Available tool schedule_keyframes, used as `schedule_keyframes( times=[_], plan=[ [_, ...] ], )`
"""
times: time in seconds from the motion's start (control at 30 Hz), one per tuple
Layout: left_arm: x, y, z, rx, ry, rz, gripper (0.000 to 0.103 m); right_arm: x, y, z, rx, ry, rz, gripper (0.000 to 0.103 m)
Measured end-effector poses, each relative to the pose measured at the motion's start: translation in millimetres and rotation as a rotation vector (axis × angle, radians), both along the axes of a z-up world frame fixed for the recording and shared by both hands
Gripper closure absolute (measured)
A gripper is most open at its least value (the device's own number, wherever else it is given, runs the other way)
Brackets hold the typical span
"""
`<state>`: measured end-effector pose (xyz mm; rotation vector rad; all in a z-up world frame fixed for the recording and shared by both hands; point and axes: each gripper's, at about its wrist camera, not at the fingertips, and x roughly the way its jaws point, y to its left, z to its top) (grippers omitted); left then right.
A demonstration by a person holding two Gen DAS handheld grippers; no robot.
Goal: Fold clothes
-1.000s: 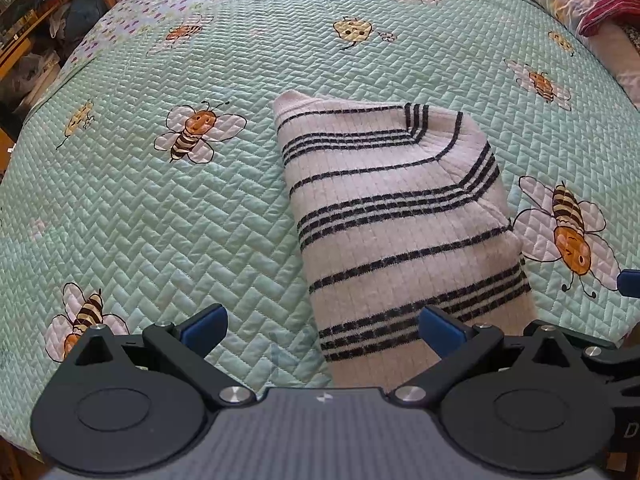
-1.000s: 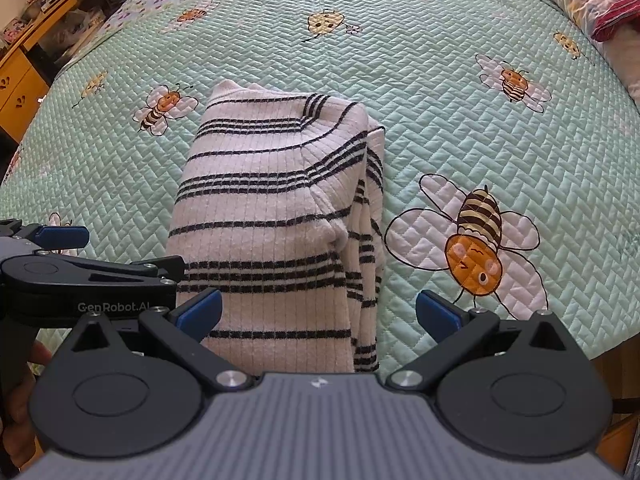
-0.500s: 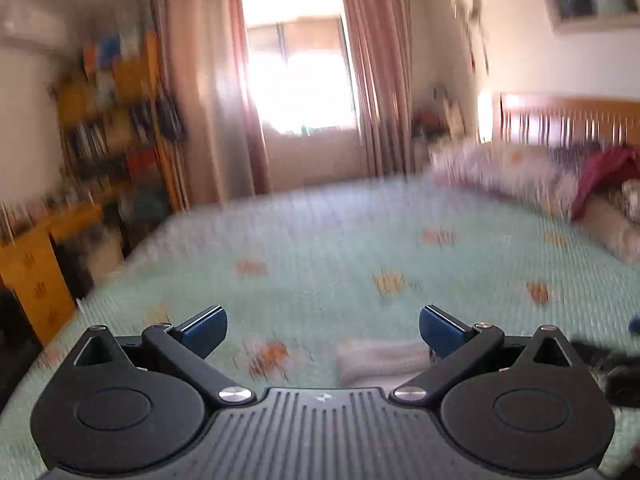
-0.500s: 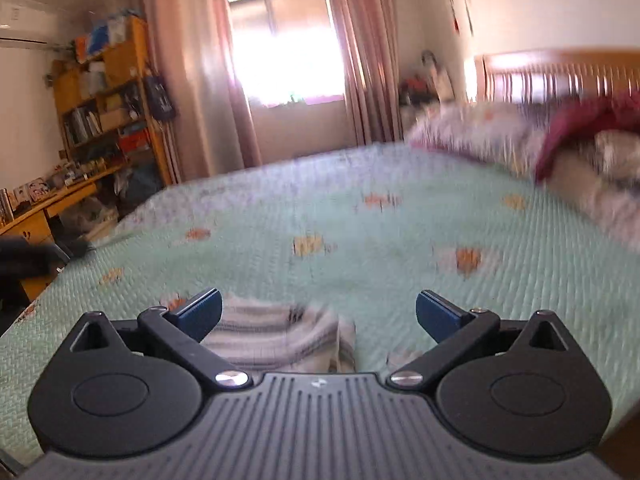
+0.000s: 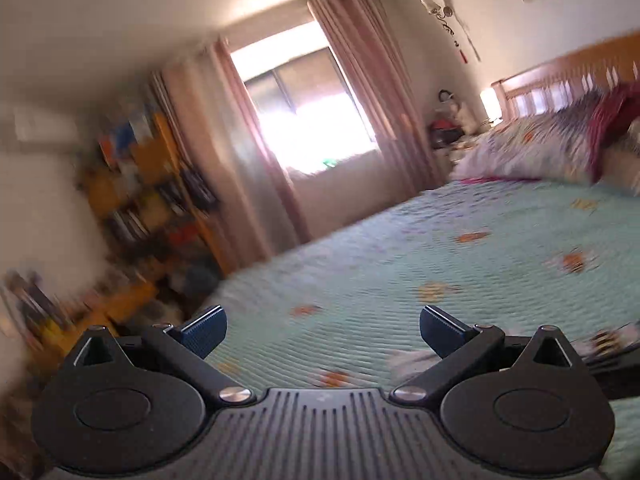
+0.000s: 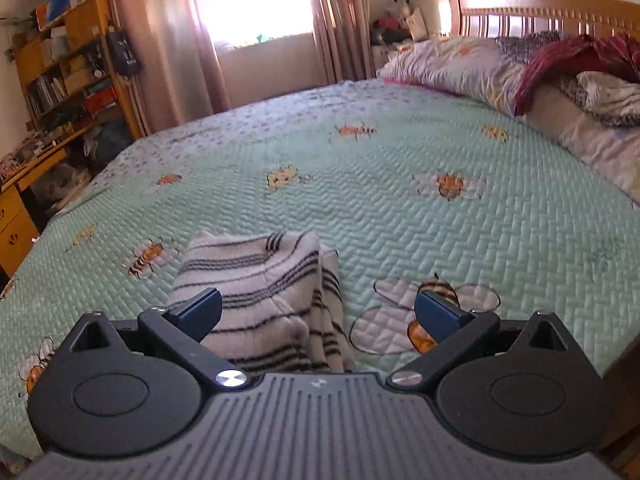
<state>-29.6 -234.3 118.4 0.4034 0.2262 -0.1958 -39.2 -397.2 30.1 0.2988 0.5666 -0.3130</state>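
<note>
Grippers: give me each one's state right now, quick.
Left gripper: open, holding nothing.
Right gripper: open, holding nothing; the folded white black-striped knit sweater lies on the bed beyond it.

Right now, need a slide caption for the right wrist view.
Open right tool above a folded striped sweater on the bee-print quilt.

The folded sweater [image 6: 264,280] lies on the bed [image 6: 400,208], near its front edge, just in front of the right gripper [image 6: 318,314] & a bit to its left. Pillows [image 6: 452,64] sit at the far right end, w/ the headboard [image 6: 540,12] behind them. The window [image 6: 248,0] is behind the bed. Shelves [image 6: 68,52] stand at the left.
</note>
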Motion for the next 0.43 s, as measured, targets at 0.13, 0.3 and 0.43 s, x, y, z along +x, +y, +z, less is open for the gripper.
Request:
schedule_keyframes(
  times=[0.13, 0.3, 0.43],
  plan=[
    [27, 12, -8, -0.104, 0.187, -0.097, 0.001, 5, 6, -2, -0.006, 0.016, 0.009, 0.001],
    [56, 29, -43, -0.144, 0.336, -0.152, 0.001, 11, 7, -11, 0.002, 0.056, 0.024, 0.0],
    [74, 43, -69, -0.223, 0.492, -0.212, 0.001, 15, 9, -20, 0.017, 0.1, 0.033, 0.0]
  ],
)
